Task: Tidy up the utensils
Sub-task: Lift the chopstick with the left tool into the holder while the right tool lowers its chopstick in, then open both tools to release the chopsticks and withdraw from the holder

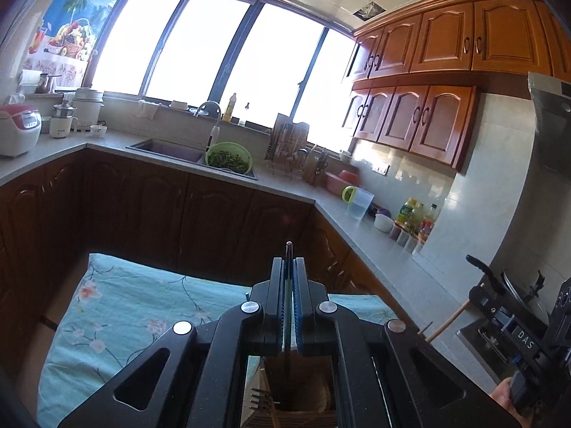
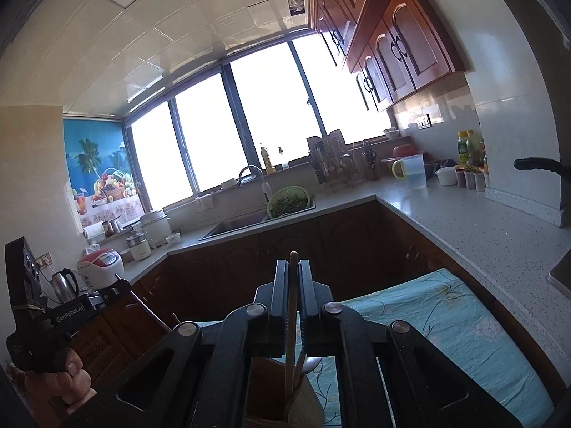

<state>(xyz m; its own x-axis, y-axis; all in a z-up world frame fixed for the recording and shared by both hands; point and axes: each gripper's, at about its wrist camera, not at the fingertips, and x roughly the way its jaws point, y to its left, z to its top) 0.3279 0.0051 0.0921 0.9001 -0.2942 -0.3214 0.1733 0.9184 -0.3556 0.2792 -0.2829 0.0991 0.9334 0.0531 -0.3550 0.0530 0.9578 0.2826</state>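
Below both tongs: holder (image 1: 296, 388). Left tongs (image 1: 289, 267) pinch dark utensil (image 1: 288, 249), right tongs (image 2: 293, 271) pinch chopstick (image 2: 292, 306); misaligned lowering risks snagging the fork (image 1: 258, 397).

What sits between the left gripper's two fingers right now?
In the left wrist view, a thin dark utensil handle is clamped between the left gripper fingers, running down toward the wooden holder below.

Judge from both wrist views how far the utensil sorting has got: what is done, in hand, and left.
Done: a fork already sits in the wooden holder. In hand: the left gripper is shut on a dark thin utensil, the right gripper on a pale wooden stick, both above the holder. Left: lowering both in and releasing. Whether more utensils wait elsewhere cannot be seen.
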